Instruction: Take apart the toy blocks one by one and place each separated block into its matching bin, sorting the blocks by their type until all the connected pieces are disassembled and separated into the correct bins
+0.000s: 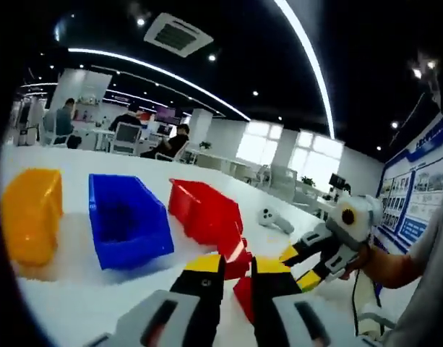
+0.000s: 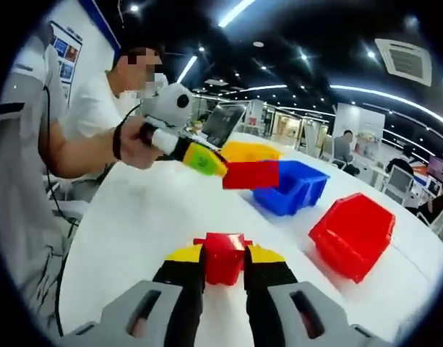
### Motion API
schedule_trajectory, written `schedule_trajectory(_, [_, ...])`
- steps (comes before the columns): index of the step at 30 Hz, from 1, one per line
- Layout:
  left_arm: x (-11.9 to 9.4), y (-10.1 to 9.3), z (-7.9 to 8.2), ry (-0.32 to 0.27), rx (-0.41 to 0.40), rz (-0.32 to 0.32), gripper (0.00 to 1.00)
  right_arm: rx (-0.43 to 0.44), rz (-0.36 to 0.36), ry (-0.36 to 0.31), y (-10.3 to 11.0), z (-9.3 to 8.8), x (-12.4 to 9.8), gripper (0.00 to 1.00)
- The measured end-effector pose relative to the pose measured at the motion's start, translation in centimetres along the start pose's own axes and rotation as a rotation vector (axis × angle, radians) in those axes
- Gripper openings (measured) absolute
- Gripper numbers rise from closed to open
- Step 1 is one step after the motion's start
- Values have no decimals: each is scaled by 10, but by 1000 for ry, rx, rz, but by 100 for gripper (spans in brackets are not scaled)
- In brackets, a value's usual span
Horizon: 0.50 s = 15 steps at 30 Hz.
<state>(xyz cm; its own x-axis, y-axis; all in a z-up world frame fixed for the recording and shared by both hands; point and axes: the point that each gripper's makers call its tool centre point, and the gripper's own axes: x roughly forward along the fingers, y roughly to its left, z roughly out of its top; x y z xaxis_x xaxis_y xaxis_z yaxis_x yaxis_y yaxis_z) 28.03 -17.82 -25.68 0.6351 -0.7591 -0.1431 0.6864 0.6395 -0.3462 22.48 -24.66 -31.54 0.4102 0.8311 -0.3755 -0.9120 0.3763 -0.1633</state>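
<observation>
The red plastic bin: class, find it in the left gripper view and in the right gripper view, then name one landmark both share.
Left gripper view: red plastic bin at centre, right of the blue plastic bin.
Right gripper view: lower right, nearer than the blue bin.
Shared landmark: the blue bin.

No legible text, label, brand or number found. Wall display boards (image 1: 422,194) carry printed panels, but the print is too small and blurred to read.
</observation>
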Motion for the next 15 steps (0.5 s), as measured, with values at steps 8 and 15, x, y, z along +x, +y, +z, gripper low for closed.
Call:
schedule_trajectory(8, [102,-19,36,20,21,-95,16,45,0,-6,3,-1,-3,22])
schedule_trajectory(15, [165,32,17,135,31,122,17,63,9,-12,11,-4,-10,22])
